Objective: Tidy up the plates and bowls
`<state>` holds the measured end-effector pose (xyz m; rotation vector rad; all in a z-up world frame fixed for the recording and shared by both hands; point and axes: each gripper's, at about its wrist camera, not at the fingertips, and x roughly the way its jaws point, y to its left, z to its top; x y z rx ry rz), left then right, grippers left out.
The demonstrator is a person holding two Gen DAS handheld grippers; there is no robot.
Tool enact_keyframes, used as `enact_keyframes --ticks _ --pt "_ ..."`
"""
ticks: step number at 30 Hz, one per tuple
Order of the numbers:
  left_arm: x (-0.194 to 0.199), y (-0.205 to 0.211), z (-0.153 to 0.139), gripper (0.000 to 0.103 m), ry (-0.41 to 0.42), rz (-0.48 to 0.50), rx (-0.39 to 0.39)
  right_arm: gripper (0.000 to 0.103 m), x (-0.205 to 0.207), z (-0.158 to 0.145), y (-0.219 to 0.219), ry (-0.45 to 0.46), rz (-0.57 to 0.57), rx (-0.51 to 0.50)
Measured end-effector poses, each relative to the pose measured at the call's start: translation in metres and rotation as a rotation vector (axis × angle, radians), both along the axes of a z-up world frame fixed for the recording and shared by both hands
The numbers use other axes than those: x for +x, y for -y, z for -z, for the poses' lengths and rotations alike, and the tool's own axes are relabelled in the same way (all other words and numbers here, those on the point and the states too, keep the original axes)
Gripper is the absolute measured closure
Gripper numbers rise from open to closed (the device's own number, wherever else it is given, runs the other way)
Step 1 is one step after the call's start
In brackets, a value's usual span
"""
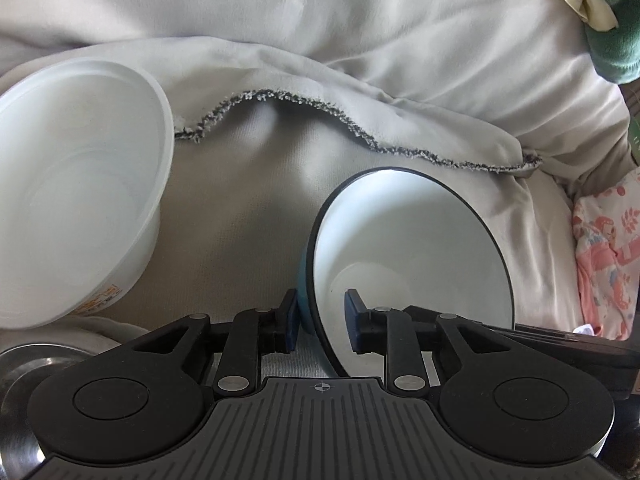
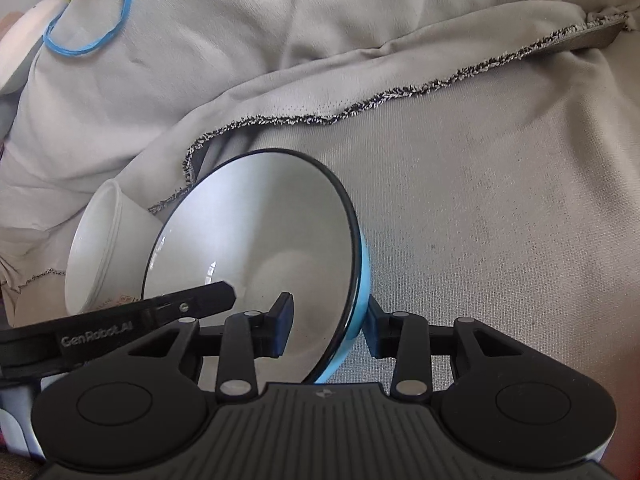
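A blue bowl with a white inside and black rim point(image 1: 412, 248) is held tilted on its edge over grey cloth. My left gripper point(image 1: 322, 322) straddles its rim, one finger outside and one inside, with a gap at the inner pad. My right gripper point(image 2: 330, 326) straddles the opposite rim of the same bowl point(image 2: 256, 236), both pads close to the wall. A white plastic bowl point(image 1: 76, 208) lies tilted at the left; it also shows behind the blue bowl in the right wrist view point(image 2: 104, 248). The left gripper's finger point(image 2: 188, 304) shows inside the bowl there.
Rumpled grey cloth with a frayed dark hem point(image 1: 320, 104) covers the surface. A steel dish point(image 1: 20, 376) sits at lower left. Pink patterned fabric point(image 1: 608, 256) and green cloth point(image 1: 612, 20) lie at the right. A blue rubber band point(image 2: 92, 16) lies on the cloth.
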<state>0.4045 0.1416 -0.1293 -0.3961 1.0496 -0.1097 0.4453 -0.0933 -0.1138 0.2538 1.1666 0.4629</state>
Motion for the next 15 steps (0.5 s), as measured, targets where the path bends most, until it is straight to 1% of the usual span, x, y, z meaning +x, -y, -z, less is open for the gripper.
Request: enact_keyframes --ticks 3,4,5,7,8,12,15 --pt "-0.004 0.004 -0.007 0.075 -0.029 0.041 -0.011 0.065 -0.003 -0.005 0.001 0.001 0.007 -0.017" --pt "-0.006 0.005 -0.009 0.074 -0.035 0.056 -0.021 0.064 -0.005 -0.008 0.001 0.015 0.015 -0.031" --pt "-0.007 0.006 -0.010 0.071 -0.037 0.065 -0.031 0.064 -0.007 -0.011 0.000 0.039 0.021 -0.048" --pt "-0.007 0.009 -0.009 0.072 -0.037 0.069 -0.022 0.062 -0.010 -0.015 0.000 0.070 0.018 -0.064" --pt "-0.005 0.010 -0.006 0.074 -0.034 0.065 -0.013 0.062 -0.009 -0.015 0.001 0.067 0.018 -0.061" --pt "0.000 0.008 0.000 0.074 -0.027 0.049 -0.013 0.062 -0.003 -0.004 0.004 0.004 0.024 -0.025" --pt "0.002 0.007 0.004 0.075 -0.022 0.042 -0.023 0.061 -0.003 -0.002 0.002 0.006 0.015 -0.026"
